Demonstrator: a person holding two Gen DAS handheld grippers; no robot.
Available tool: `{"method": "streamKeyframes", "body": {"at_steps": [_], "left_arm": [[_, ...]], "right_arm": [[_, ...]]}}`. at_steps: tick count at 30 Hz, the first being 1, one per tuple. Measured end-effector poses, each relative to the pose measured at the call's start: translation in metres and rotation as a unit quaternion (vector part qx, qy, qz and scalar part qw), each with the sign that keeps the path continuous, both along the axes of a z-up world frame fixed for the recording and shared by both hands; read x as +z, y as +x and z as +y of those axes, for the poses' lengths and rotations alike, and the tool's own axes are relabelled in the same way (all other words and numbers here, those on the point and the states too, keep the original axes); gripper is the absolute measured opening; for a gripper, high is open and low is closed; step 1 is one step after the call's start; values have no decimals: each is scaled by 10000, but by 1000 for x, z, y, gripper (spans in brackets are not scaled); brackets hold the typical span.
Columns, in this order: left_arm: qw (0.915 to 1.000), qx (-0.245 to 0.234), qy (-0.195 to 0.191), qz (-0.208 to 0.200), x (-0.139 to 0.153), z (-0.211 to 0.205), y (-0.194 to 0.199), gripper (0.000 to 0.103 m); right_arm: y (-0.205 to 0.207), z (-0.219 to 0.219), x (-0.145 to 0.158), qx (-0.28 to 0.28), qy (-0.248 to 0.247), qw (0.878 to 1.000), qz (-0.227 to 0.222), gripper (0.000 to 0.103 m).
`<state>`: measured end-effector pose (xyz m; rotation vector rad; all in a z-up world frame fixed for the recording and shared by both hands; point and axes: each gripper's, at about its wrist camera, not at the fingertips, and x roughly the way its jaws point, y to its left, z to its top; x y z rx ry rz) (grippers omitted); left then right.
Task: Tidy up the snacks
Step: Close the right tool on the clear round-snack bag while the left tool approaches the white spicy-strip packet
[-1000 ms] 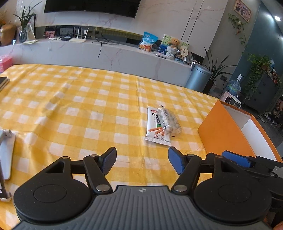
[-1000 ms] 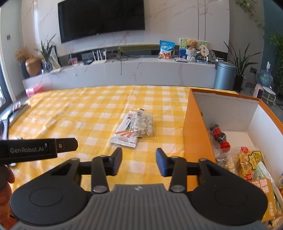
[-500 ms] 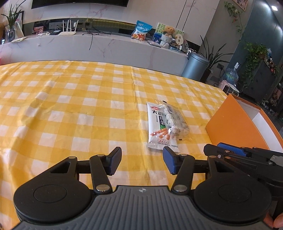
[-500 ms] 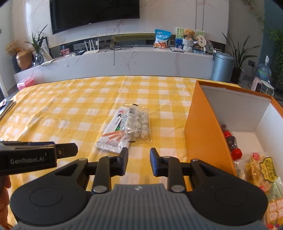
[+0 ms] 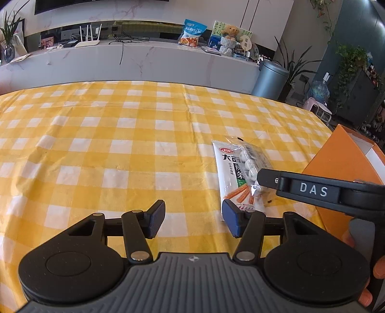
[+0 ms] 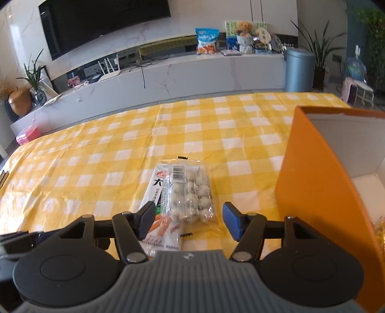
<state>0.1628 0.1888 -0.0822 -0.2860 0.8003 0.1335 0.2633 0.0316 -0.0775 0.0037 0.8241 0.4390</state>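
Now my right tongs (image 6: 187, 220), just opened, stand astride the clear snack bag (image 6: 190, 192) at lower centre, its long axis running away from me; my left tongs (image 5: 193, 221), open and empty, sit further off.

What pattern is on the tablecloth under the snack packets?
A yellow and white check on the tablecloth, clearest in the left wrist view.

A dark television (image 6: 103, 24) hangs on the marble wall (image 6: 216, 14) above a long counter (image 6: 192, 72).
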Motion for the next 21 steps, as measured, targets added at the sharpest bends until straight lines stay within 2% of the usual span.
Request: {"method": "streamKeyframes", "body": {"at_steps": [10,14,18,21], "left_arm": [[9998,-178,-63,-5,-5,-3,14,65],[9995,-317,-22,-17,-4,-9,18,69],[9986,-508,125,19,-7,-19,20,82],[9969,-678,401,52,-11,-31,21,82]], "right_arm": [[21,12,-19,-225,84,9993,276,60],[21,10,-22,-241,69,9993,273,55],[14,2,-18,-401,-241,9988,155,54],[10,-8,-20,-493,-428,9977,188,53]]}}
